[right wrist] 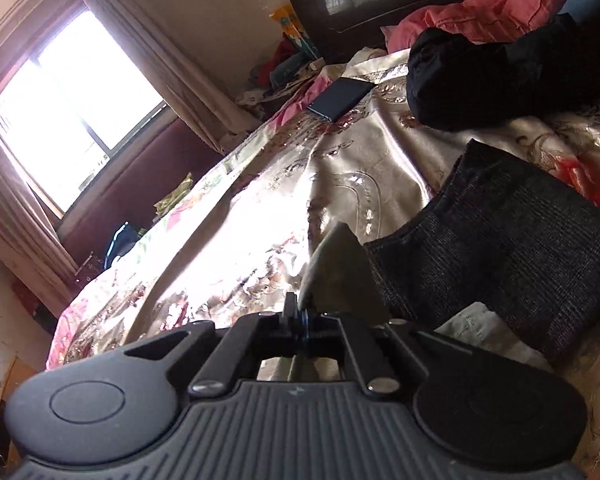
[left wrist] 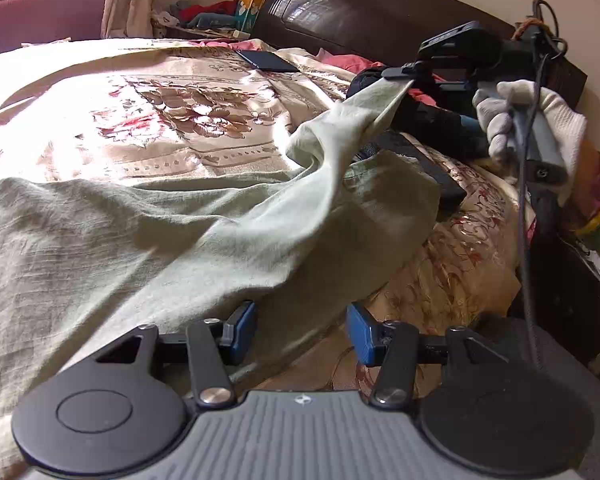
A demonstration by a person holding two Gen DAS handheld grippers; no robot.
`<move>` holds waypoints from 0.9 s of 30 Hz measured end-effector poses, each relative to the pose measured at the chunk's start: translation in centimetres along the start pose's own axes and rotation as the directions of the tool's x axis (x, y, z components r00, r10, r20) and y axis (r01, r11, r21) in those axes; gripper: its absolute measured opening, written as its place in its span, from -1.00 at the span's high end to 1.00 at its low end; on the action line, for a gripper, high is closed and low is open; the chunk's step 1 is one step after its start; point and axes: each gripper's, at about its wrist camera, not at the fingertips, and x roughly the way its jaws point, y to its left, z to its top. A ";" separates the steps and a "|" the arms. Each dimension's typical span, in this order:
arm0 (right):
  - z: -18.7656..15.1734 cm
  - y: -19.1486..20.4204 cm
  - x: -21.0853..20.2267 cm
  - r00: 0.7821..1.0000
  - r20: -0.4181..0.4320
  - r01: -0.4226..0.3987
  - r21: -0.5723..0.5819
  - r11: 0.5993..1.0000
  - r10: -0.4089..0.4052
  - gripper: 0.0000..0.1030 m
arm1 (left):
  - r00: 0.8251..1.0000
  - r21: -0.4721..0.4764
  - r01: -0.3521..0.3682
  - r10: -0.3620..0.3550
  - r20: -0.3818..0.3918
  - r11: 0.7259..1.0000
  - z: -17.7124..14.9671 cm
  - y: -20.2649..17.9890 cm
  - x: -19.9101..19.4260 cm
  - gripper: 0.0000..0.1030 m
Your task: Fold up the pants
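Lying across the floral bedspread (left wrist: 172, 108), the pale green pants (left wrist: 140, 232) spread wide, with one corner drawn up toward the dark headboard (left wrist: 360, 12). The right tool (left wrist: 398, 73), held by a white-gloved hand (left wrist: 528, 120), has its jaws pressed together on that raised corner. The left tool (left wrist: 302, 330) sits at the pants' near edge, its blue pads (left wrist: 362, 334) spread apart with the fabric edge lying between them, not pinched. A folded dark garment (right wrist: 500, 248) lies just beside the pants, and a phone (left wrist: 266, 61) rests nearer the headboard.
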 end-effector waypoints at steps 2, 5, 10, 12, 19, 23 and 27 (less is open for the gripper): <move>0.8 1.2 -3.2 0.996 0.056 -0.065 -0.015 0.998 0.066 0.95 | 0.999 0.002 -0.005 0.005 0.040 1.000 0.4 -0.5 -1.0 -0.20; 0.5 1.3 -5.4 0.995 0.078 -0.060 -0.058 0.997 0.064 0.95 | 0.997 -0.011 -0.004 0.005 0.080 1.000 0.6 -0.9 -2.3 -0.21; -1.1 -2.9 -5.2 0.999 -0.026 0.044 0.049 0.998 -0.043 0.95 | 0.997 0.004 -0.037 0.037 0.065 0.999 0.1 -1.2 -3.0 -0.22; -2.3 -4.3 -5.4 0.996 -0.048 0.074 0.059 0.996 -0.071 0.95 | 0.998 0.009 -0.039 0.038 0.052 0.999 -0.3 -1.4 -3.2 -0.22; -2.3 -5.4 -2.2 0.986 -0.151 0.088 0.131 0.987 -0.068 0.95 | 0.999 0.056 -0.042 0.040 0.029 0.998 -0.1 -2.5 -2.6 -0.22; -0.3 -0.8 -2.9 0.990 -0.091 -0.094 0.102 0.990 0.104 0.95 | 0.998 0.062 -0.062 0.061 0.032 0.996 0.1 -2.8 -3.0 -0.22; 1.0 1.3 -7.6 0.964 0.054 -0.262 0.041 0.964 0.260 0.95 | 0.997 0.068 -0.076 0.074 0.039 0.995 0.1 -2.8 -3.7 -0.24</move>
